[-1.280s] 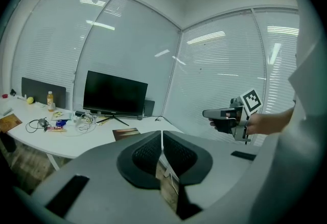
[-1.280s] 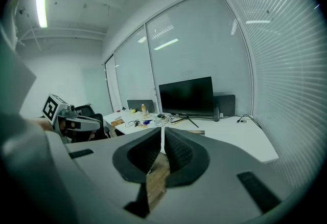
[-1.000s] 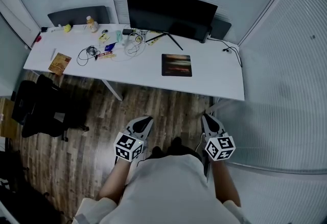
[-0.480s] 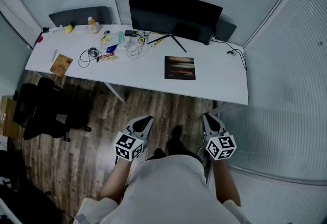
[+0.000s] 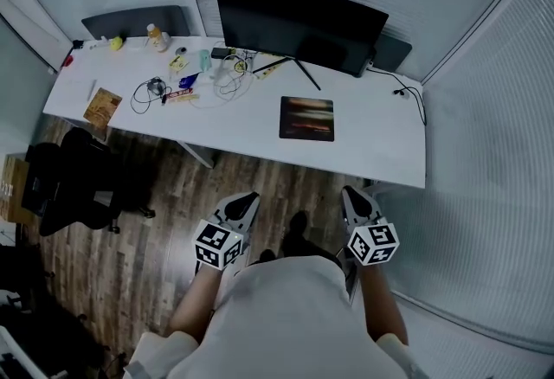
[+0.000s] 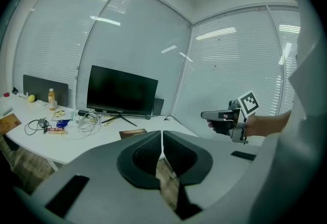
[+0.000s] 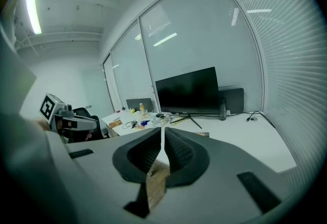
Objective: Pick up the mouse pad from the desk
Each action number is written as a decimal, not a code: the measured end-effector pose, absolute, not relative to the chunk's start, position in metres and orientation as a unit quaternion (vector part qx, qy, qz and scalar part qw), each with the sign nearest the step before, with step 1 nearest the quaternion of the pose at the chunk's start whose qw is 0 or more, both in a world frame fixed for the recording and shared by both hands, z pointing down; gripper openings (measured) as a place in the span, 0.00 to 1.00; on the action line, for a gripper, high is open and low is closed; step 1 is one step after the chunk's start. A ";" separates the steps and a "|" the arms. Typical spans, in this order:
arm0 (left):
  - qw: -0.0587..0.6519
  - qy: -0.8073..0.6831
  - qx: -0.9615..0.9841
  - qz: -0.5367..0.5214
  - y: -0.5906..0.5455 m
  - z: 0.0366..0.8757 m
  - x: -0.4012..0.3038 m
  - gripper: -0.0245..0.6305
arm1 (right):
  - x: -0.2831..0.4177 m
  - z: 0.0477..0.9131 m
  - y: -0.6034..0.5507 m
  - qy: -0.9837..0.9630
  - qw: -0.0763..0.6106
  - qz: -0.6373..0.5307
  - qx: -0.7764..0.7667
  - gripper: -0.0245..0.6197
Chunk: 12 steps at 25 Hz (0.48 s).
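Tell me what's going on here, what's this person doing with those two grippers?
A person stands back from the white desk, holding the left gripper and the right gripper low over the wooden floor, both shut and empty. The mouse pad lies flat on the desk in front of the monitor, not yet touched.
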<state>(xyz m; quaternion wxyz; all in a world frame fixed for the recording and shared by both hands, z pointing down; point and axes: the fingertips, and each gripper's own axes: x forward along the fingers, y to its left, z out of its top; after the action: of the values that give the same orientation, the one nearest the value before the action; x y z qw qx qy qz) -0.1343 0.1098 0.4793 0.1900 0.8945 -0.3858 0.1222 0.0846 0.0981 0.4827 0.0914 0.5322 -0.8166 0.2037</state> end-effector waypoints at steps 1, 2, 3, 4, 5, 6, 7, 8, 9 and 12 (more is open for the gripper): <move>0.191 -0.387 0.893 0.123 0.105 0.480 -0.133 0.08 | 0.086 0.484 0.092 -0.818 0.091 0.205 0.530 0.10; 0.193 -0.389 0.892 0.125 0.100 0.481 -0.131 0.07 | 0.087 0.485 0.086 -0.819 0.092 0.206 0.528 0.10; 0.194 -0.392 0.891 0.126 0.095 0.482 -0.129 0.08 | 0.088 0.486 0.079 -0.821 0.092 0.207 0.525 0.10; 0.194 -0.394 0.889 0.127 0.089 0.482 -0.126 0.08 | 0.090 0.487 0.072 -0.822 0.091 0.208 0.521 0.10; 0.193 -0.396 0.888 0.128 0.082 0.482 -0.123 0.08 | 0.093 0.487 0.065 -0.825 0.090 0.209 0.518 0.10; 0.192 -0.398 0.888 0.129 0.076 0.481 -0.119 0.08 | 0.095 0.487 0.058 -0.827 0.089 0.209 0.514 0.10; 0.191 -0.400 0.887 0.130 0.069 0.481 -0.116 0.08 | 0.097 0.486 0.050 -0.830 0.088 0.209 0.510 0.10; 0.190 -0.402 0.886 0.130 0.063 0.480 -0.114 0.08 | 0.098 0.486 0.044 -0.833 0.087 0.208 0.506 0.10; 0.190 -0.405 0.885 0.129 0.059 0.479 -0.112 0.08 | 0.099 0.486 0.038 -0.835 0.086 0.209 0.501 0.10; 0.195 -0.415 0.879 0.130 0.045 0.479 -0.104 0.08 | 0.105 0.485 0.019 -0.843 0.084 0.209 0.489 0.10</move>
<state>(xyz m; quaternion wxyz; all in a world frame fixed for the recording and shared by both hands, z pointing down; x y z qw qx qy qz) -0.1036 0.0455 0.4789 0.1952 0.8789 -0.4155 0.1297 0.1052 0.0185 0.4848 0.0844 0.4892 -0.8426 0.2087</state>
